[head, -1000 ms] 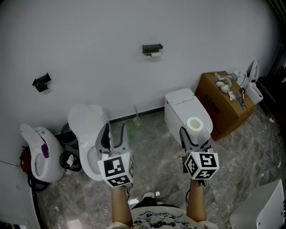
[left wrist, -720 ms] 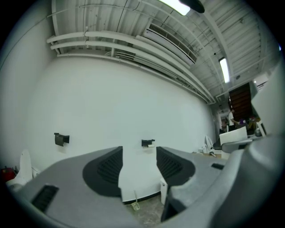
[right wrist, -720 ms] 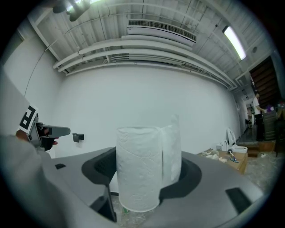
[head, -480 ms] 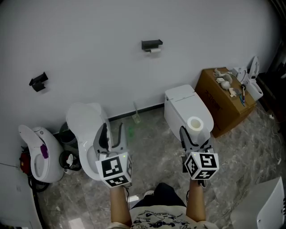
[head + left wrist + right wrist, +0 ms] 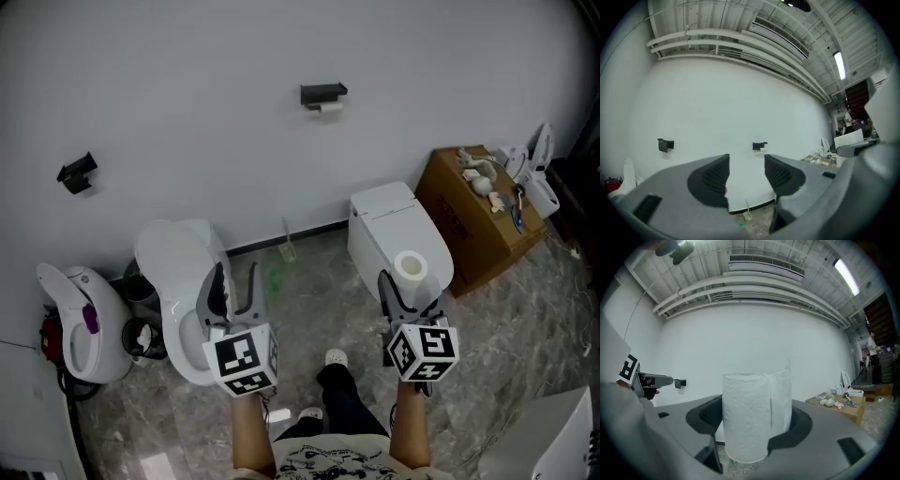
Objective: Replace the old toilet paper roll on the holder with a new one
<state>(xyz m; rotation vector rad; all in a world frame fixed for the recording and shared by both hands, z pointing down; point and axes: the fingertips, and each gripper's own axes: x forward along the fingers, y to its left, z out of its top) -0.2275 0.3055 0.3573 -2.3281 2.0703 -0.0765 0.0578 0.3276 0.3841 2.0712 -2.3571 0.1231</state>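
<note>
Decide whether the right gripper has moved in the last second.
No, not noticeably: the right gripper, shut on the toilet paper roll, still sits over the front of the white toilet.

The left gripper [image 5: 236, 281] and the right gripper [image 5: 410, 289] are moulded in smooth grey plastic. Each is fitted with two dark, curved fingers [image 5: 219, 283], and the inner pads [image 5: 714, 176] are ribbed with fine black grooves. A white cube is mounted at the rear of each gripper. The left cube [image 5: 246, 359] and the right cube [image 5: 422, 350] are printed with black square markers on every visible face. A pale shirt [image 5: 323, 461] patterned with black line drawings is worn, along with dark trousers [image 5: 343, 405] and a white shoe [image 5: 335, 357].
</note>
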